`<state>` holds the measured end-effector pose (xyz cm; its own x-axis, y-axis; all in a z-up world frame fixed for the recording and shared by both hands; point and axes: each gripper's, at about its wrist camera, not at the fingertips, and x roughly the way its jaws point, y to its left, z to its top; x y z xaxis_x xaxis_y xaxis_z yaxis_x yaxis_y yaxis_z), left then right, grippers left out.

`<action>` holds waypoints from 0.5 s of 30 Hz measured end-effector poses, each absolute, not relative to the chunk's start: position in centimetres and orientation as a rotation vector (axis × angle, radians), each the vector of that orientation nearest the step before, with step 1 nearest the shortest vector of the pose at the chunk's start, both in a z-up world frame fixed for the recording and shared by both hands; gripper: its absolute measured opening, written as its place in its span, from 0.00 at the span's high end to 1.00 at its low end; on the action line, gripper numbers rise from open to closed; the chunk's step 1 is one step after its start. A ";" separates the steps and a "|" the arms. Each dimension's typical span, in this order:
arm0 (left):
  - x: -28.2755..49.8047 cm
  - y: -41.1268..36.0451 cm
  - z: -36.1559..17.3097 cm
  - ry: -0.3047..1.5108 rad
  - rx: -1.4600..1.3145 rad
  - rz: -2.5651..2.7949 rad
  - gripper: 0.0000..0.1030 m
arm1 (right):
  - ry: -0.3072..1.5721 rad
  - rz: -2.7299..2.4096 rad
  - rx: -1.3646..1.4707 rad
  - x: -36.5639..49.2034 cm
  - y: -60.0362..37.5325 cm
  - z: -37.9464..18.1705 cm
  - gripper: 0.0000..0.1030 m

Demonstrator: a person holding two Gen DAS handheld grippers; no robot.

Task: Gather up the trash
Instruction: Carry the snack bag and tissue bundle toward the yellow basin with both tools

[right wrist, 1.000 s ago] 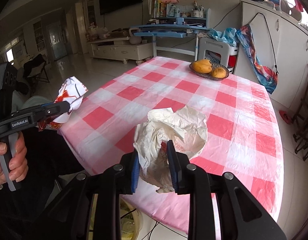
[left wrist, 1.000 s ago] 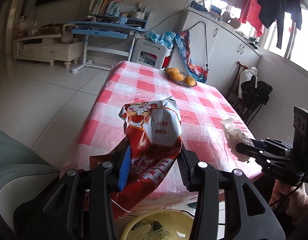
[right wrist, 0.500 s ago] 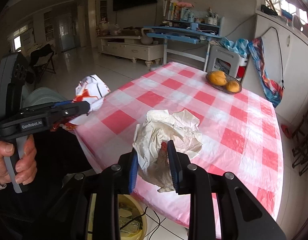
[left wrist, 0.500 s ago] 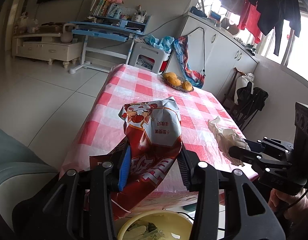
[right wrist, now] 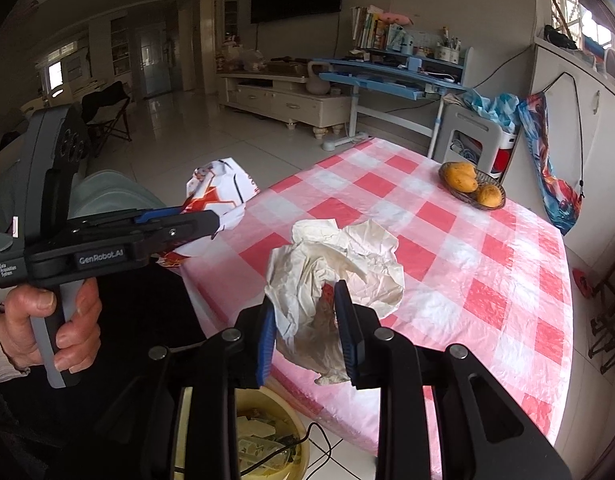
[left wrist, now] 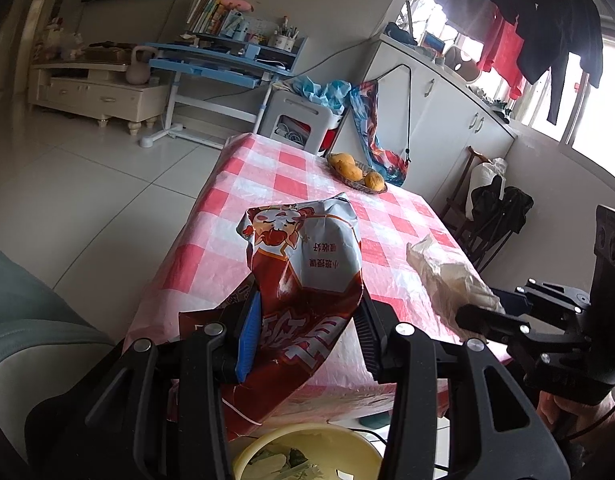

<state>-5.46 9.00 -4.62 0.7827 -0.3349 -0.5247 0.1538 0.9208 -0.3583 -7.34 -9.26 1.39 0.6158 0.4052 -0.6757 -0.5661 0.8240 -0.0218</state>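
Red-check desk (right wrist: 487, 276) with fruit basket (right wrist: 472, 186) at far end, tiled floor (left wrist: 79, 184); left fingers (left wrist: 249, 330) pinching snack bag (left wrist: 307, 280), right fingers (right wrist: 349, 328) pinching crumpled paper (right wrist: 335, 264).

My table (right wrist: 487, 280) wears a red-and-white checked cloth; a shallow basket (right wrist: 492, 201) of orange fruit (right wrist: 461, 176) sits at its far end; beneath me, pale floor tiles (left wrist: 87, 184).

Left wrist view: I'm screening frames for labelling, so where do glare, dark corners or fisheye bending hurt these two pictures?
Left wrist view: window blown out white behind hanging clothes, snack bag sharp, corners dark. Right wrist view: room lines curve at the edges, crumpled paper evenly lit and sharp, yellow bin in shadow.
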 end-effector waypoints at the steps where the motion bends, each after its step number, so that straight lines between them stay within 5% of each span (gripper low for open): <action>1: -5.5 9.1 -4.6 0.618 -0.309 -0.268 0.60 | 0.714 0.571 -0.246 -7.5 -9.1 1.4 0.72; 15: -5.6 9.1 -4.6 0.616 -0.308 -0.266 0.61 | 0.750 0.651 -0.271 -8.6 -7.8 0.6 0.72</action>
<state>-5.62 9.14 -4.64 0.7852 -0.3331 -0.5220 0.1518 0.9208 -0.3593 -8.56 -7.83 0.56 0.5488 0.4487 -0.7053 -0.6346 0.7728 -0.0022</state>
